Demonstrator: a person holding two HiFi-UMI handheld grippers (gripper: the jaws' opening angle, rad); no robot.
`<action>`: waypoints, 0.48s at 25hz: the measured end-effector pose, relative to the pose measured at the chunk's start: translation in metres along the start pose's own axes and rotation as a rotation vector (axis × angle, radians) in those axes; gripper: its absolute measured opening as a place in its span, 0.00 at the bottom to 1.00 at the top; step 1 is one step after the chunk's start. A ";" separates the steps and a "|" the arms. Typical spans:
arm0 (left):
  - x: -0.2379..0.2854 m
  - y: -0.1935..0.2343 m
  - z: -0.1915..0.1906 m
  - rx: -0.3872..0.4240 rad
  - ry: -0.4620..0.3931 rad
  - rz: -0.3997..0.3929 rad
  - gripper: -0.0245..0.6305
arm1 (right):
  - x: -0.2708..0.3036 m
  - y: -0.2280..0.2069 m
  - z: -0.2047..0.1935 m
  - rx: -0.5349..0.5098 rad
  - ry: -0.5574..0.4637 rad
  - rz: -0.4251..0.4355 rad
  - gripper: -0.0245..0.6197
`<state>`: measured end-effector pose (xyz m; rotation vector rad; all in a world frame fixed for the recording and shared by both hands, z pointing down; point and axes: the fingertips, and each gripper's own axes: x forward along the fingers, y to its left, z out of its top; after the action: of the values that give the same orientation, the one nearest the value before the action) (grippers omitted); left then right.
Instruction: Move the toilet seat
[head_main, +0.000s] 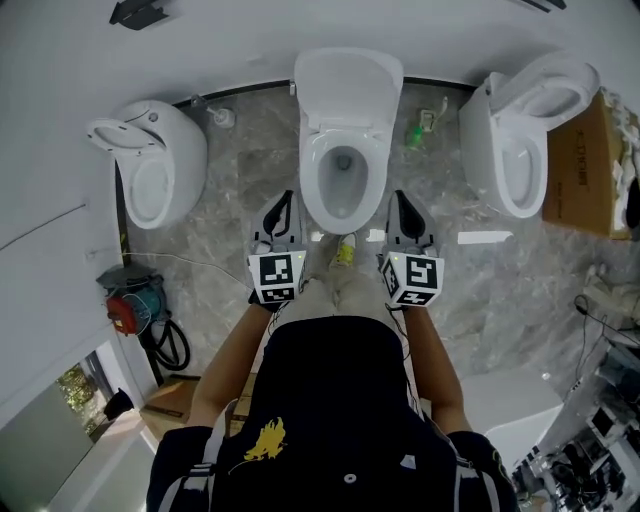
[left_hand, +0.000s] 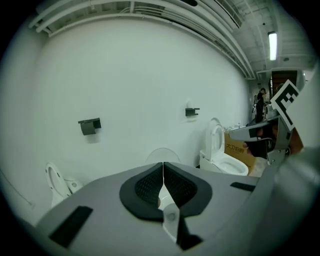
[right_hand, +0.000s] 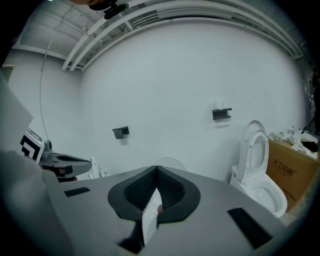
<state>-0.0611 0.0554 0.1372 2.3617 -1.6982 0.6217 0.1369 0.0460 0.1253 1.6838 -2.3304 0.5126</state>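
Head view: three toilets (head_main: 343, 170); left tongs (head_main: 284, 210), right tongs (head_main: 402, 208) both pressed together.

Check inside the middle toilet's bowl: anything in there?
The middle toilet's bowl shows bare white porcelain and a dark drain opening, with nothing loose in it. The space under the rim is covered.

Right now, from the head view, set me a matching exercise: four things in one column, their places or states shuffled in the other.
1 cardboard box
2 green item
3 left gripper
4 red device

A shut, just left of the middle toilet
B between the middle toilet and the right toilet
C lower left of the view
D far right edge

Pairs: 1-D, 2-B, 3-A, 4-C
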 end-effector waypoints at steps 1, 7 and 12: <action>0.003 0.001 -0.008 -0.019 0.011 -0.001 0.07 | 0.005 0.002 -0.005 -0.006 0.013 0.006 0.08; 0.031 0.008 -0.063 -0.136 0.109 0.001 0.10 | 0.032 0.004 -0.051 -0.018 0.115 0.005 0.08; 0.048 -0.001 -0.091 -0.054 0.156 -0.045 0.16 | 0.051 -0.007 -0.092 0.040 0.206 -0.048 0.08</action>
<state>-0.0686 0.0479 0.2394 2.2444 -1.5714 0.7220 0.1250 0.0365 0.2298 1.6158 -2.1423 0.6926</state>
